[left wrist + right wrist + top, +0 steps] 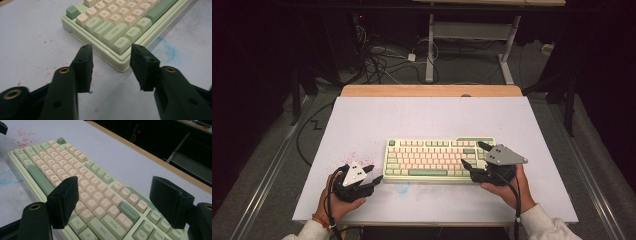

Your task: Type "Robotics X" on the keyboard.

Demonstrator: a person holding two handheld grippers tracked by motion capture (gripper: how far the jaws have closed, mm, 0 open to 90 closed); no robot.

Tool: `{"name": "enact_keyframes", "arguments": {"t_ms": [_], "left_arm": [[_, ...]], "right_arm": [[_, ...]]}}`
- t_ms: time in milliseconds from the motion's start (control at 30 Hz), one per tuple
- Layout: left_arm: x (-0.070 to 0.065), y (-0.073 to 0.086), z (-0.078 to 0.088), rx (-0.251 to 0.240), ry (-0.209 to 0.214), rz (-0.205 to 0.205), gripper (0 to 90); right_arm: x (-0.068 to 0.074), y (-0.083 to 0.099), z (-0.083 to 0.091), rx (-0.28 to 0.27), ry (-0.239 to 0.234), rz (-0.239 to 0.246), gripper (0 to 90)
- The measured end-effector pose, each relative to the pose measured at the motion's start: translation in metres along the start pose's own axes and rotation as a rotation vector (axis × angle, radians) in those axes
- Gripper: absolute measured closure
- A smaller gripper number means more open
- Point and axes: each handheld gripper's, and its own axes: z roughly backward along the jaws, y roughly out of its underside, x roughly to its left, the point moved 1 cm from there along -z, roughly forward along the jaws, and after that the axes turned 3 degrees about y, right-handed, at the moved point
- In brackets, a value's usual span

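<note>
We see a green and cream keyboard (pixel 439 158) lying on the white table (pixel 362 120), near its front edge. The left gripper (pixel 373 177) rests just beside the keyboard's left corner, jaws wide and empty. The right gripper (pixel 473 155) hovers over the keyboard's right end, jaws also wide, gripping nothing.

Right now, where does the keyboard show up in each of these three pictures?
High view: the keyboard lies centre, near the table's front edge.
Left gripper view: its Ctrl corner sits top centre, just beyond the open tool.
Right gripper view: it runs diagonally under the tool.
Shared landmark: the red speckles.
</note>
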Motion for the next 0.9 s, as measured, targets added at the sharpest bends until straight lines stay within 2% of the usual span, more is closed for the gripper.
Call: {"name": "enact_keyframes", "arguments": {"t_ms": [100,167,200,333,433,633,833,900], "left_arm": [[0.0,-0.001,0.001,-0.006,0.032,-0.008,59.8],[0.0,-0.002,0.001,-0.006,0.037,-0.003,68.4],[0.0,-0.002,0.001,-0.008,0.043,0.001,68.4],[-0.001,-0.007,0.0,-0.007,0.053,-0.001,78.7],[-0.002,-0.012,-0.001,0.013,0.055,-0.016,86.0],[-0.008,-0.026,-0.01,0.029,0.074,-0.025,87.6],[-0.016,-0.046,-0.022,0.038,0.105,-0.057,87.6],[-0.018,-0.052,-0.027,0.044,0.104,-0.066,87.6]], "right_arm": [[-0.001,0.005,0.005,0.003,0.007,0.003,24.0],[-0.001,0.011,0.01,0.006,0.014,0.006,24.0],[-0.001,0.011,0.01,0.006,0.014,0.006,24.0],[0.0,0.019,0.016,0.013,0.013,-0.004,23.9],[0.001,0.025,0.02,0.024,0.01,-0.003,23.9],[0.003,0.034,0.026,0.044,0.015,-0.004,23.9],[0.009,0.041,0.028,0.058,0.022,-0.004,24.0],[0.01,0.042,0.028,0.064,0.02,0.004,24.0]]}}
